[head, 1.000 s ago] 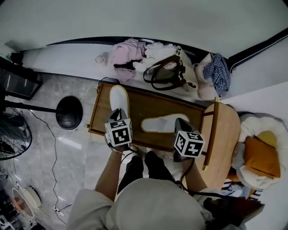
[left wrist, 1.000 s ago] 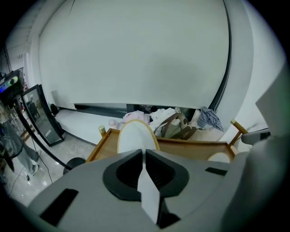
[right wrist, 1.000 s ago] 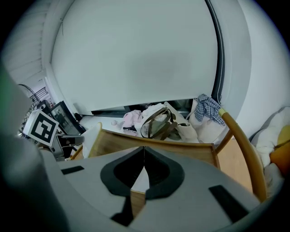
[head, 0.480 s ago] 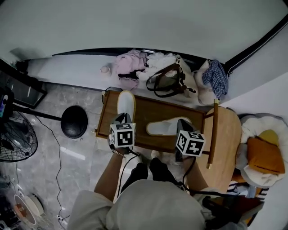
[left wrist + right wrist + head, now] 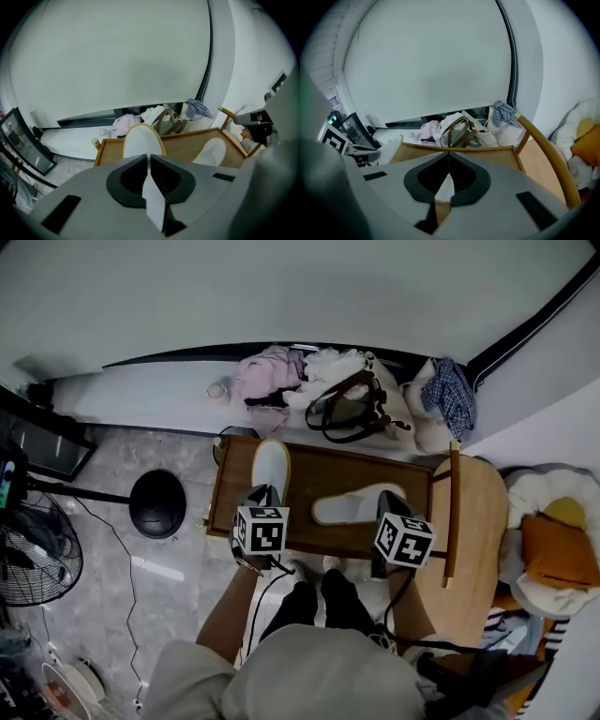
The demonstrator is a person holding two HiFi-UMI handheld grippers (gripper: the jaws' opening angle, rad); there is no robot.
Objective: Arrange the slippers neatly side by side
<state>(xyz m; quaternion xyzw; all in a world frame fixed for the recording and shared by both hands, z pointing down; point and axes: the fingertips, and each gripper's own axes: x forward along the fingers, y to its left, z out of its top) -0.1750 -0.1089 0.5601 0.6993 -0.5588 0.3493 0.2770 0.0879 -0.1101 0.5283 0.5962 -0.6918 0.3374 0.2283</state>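
Two white slippers lie on a low wooden tray [image 5: 319, 470]. The left slipper [image 5: 270, 463] points away from me, lengthwise. My left gripper [image 5: 262, 495] is shut on its near heel edge; in the left gripper view a white strip of it sits between the closed jaws [image 5: 149, 158], with the slipper [image 5: 143, 139] stretching beyond. The right slipper [image 5: 354, 506] lies crosswise, also seen in the left gripper view [image 5: 212, 152]. My right gripper [image 5: 386, 501] sits on its right end, jaws [image 5: 449, 157] closed with white showing between them.
Behind the tray [image 5: 487, 152] a pile of clothes and a brown-strapped bag [image 5: 345, 390] lies against the wall. A wooden chair [image 5: 473, 512] stands right of the tray, with cushions [image 5: 555, 554] beyond. A black lamp base [image 5: 157, 504] and a fan [image 5: 37, 554] stand at left.
The left gripper has rolled a little with the left slipper, which now lies straighter on the tray. The right gripper and its slipper have kept still. The head view has shifted.
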